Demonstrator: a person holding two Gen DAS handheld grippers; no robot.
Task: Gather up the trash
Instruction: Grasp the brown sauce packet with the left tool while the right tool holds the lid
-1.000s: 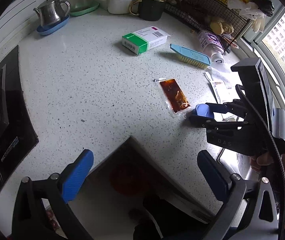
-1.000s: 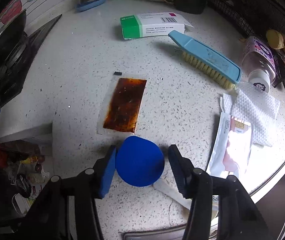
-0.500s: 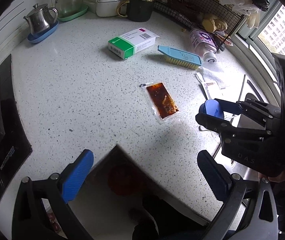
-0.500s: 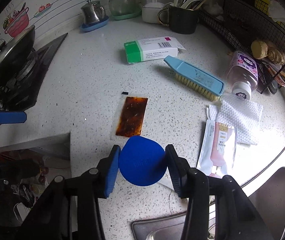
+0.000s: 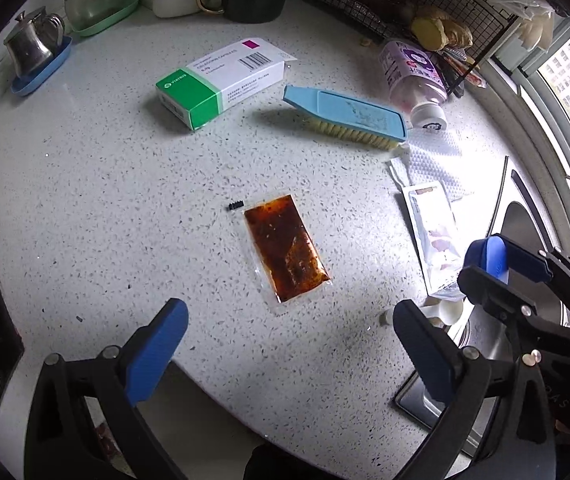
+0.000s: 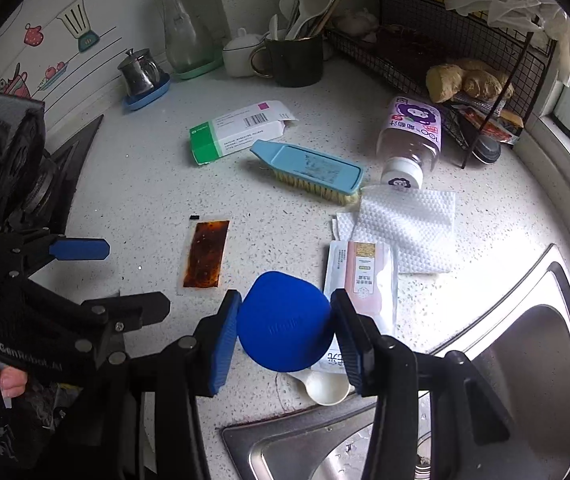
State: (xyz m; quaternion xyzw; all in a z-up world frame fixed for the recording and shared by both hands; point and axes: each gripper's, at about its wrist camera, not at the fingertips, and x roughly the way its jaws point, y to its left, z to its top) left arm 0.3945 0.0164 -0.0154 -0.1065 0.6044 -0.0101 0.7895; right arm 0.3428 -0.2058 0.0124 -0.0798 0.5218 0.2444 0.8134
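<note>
In the left wrist view the left claw hangs open and empty over the near edge of the speckled desk, with the brown sauce packet lying flat just beyond its fingers. In the right wrist view the right claw grips a blue cap above the desk, near the sink; the sauce packet lies to its left.

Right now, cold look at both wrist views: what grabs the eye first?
The round blue plastic cap clamped in the right gripper, held above the counter edge by the steel sink. Next, the clear sachet of dark red-brown sauce lying flat mid-counter, just ahead of the open, empty left gripper. Behind it lie a light blue scrubbing brush and a green-and-white medicine box.
</note>
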